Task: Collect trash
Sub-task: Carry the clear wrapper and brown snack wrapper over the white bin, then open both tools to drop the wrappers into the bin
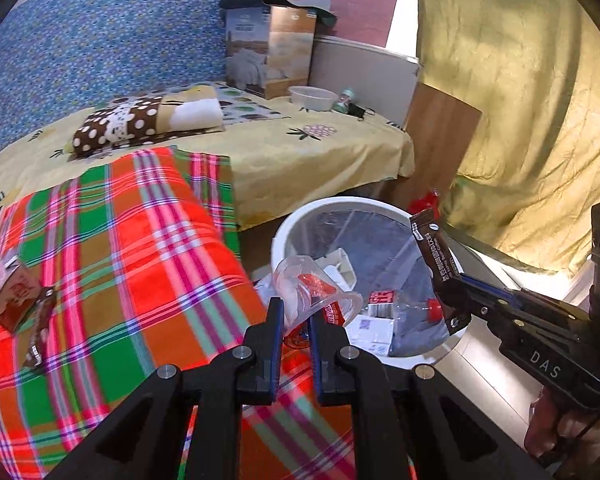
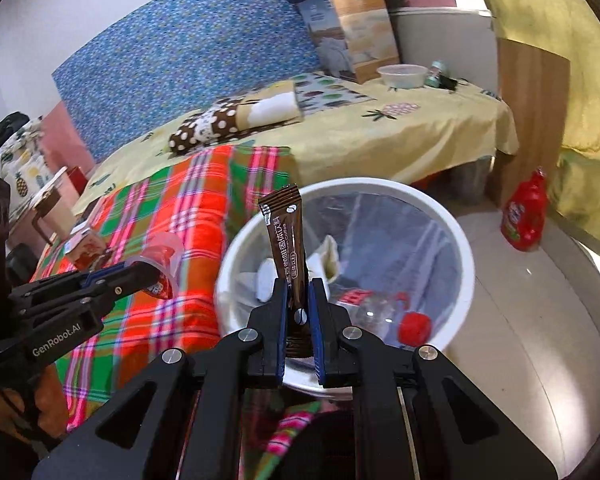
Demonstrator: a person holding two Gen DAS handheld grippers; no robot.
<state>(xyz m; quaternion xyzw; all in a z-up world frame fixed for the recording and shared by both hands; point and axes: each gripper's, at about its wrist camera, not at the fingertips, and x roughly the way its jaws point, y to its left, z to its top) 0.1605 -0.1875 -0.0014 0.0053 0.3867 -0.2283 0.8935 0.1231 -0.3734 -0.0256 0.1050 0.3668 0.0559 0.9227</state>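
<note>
A plaid blanket (image 1: 112,248) covers the bed's near end, a small carton (image 1: 10,294) on it. The left claw (image 1: 294,322) pinches a clear plastic cup (image 1: 308,288) beside the white trash bin (image 1: 320,210). The right claw (image 2: 298,300) clamps a brown coffee sachet (image 2: 286,236) over the bin. A red bottle (image 2: 526,216) stands on the tiled floor.
</note>
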